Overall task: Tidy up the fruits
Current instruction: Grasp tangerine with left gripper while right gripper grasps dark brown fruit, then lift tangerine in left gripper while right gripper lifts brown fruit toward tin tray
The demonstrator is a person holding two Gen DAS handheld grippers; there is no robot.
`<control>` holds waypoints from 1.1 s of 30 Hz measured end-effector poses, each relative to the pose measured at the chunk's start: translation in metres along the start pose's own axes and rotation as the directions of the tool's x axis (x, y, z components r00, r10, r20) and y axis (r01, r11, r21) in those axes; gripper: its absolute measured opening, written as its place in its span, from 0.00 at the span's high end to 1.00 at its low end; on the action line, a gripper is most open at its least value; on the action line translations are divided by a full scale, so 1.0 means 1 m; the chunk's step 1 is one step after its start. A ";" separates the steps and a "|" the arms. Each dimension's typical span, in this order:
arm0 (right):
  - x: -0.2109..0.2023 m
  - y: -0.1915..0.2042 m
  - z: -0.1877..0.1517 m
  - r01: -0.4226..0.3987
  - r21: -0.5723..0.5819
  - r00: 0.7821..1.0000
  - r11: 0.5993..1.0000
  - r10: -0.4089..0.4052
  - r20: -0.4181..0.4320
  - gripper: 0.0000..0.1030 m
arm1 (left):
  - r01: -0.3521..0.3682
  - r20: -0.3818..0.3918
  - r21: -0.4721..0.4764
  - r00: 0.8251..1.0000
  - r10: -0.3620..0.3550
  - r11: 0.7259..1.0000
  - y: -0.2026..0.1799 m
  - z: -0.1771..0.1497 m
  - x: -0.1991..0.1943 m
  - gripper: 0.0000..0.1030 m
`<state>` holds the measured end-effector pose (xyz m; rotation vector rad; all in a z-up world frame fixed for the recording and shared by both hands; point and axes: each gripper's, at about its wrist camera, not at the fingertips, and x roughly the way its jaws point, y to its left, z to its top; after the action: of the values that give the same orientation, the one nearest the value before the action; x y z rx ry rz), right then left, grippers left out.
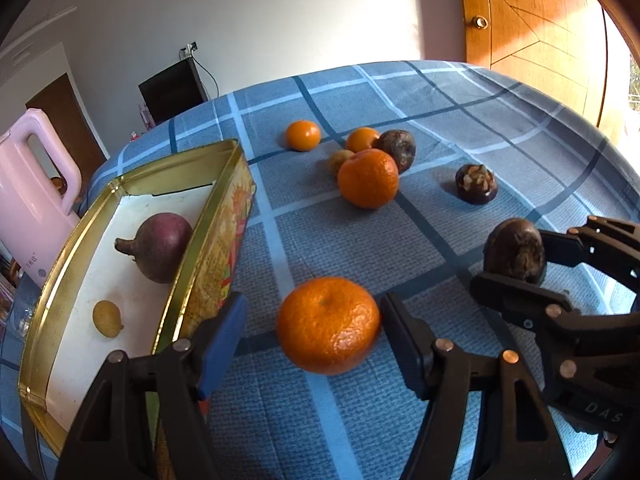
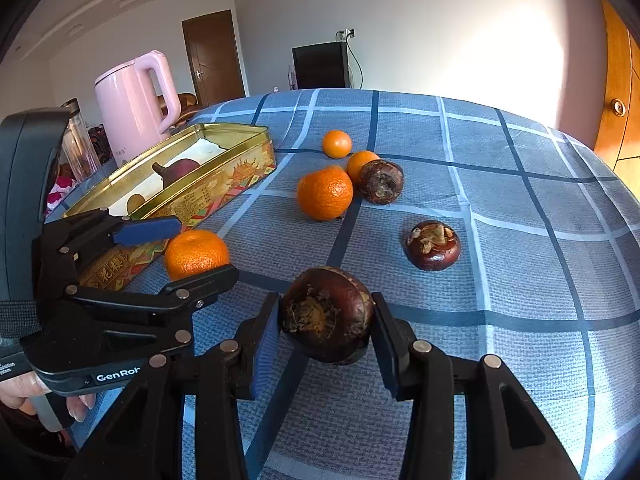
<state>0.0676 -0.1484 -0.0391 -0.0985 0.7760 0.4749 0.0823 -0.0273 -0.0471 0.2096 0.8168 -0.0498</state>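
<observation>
A mandarin lies on the blue checked cloth between the fingers of my left gripper, which is open; a gap shows beside the left pad. My right gripper is shut on a dark brown fruit, its pads pressed on both sides. In the left wrist view the right gripper holds it at the right. The gold tin on the left holds a purple-red fruit and a small yellow fruit. More mandarins and dark fruits lie further back.
A pink kettle and a glass bottle stand behind the tin at the table's left edge. A hand grips the left gripper's handle. A wooden door is at the back right.
</observation>
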 end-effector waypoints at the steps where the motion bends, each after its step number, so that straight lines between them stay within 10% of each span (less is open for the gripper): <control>1: 0.000 0.000 0.000 0.001 0.002 1.000 1.000 -0.001 0.001 0.56 | 0.002 0.010 0.018 1.000 -0.003 1.000 -0.003 -0.001 -0.002 0.42; 5: -0.003 -0.004 0.000 0.002 0.020 1.000 1.000 -0.002 0.014 0.56 | 0.014 0.043 0.072 0.999 -0.017 0.997 -0.014 -0.002 -0.011 0.44; 11: -0.003 -0.003 -0.001 0.004 0.014 1.000 1.000 -0.004 0.015 0.56 | 0.190 -0.052 -0.117 0.979 -0.197 0.975 0.022 -0.003 0.010 0.46; 33: -0.020 0.008 -0.003 0.006 -0.035 0.994 0.999 -0.003 0.109 0.56 | 0.144 0.118 -0.131 0.985 -0.129 0.981 0.029 -0.005 -0.021 0.52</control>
<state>0.0499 -0.1499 -0.0266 -0.1063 0.6606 0.4858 0.0681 0.0018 -0.0305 0.0182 0.7221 -0.1316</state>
